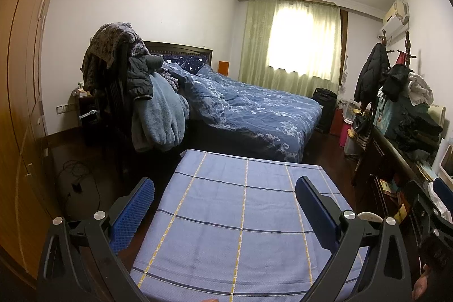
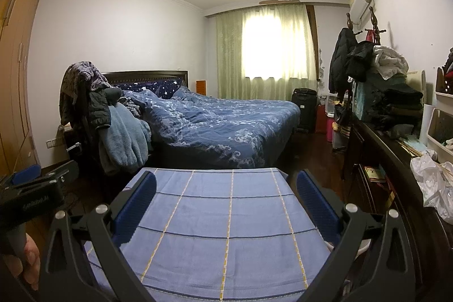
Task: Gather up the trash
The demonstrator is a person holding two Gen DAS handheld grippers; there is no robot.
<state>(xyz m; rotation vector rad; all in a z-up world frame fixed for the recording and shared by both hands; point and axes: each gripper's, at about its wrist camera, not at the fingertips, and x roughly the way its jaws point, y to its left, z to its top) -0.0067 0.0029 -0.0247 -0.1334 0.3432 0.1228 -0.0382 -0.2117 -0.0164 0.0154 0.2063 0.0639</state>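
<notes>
A crumpled white plastic bag [image 2: 433, 183], the likeliest piece of trash in view, lies on the near end of the dark wooden counter [image 2: 396, 157] along the right wall; in the left wrist view only a sliver of it shows at the right edge [image 1: 440, 198]. Behind it on the counter sit white bins [image 2: 441, 132] and a stack of folded dark clothes [image 2: 399, 106], topped with a white garment [image 2: 388, 61].

The right gripper [image 2: 226, 193] is held wide open with nothing between its blue pads [image 2: 314, 201], poised over a small table covered in a blue checked cloth [image 2: 226, 217], apart from the bag. The left gripper [image 1: 225, 198] is likewise spread wide and empty over the same cloth [image 1: 240, 217]; it appears at the left edge of the right wrist view [image 2: 36, 188], with a hand [image 2: 27, 259] on its handle.

Past the far edge of the cloth stands a bed with a rumpled blue quilt [image 2: 220, 120]. Clothes and a blue fleece blanket [image 2: 124, 137] hang over a chair at the bed's left side. A wardrobe [image 1: 19, 104] lines the left wall, and green curtains [image 2: 266, 47] cover the bright window.
</notes>
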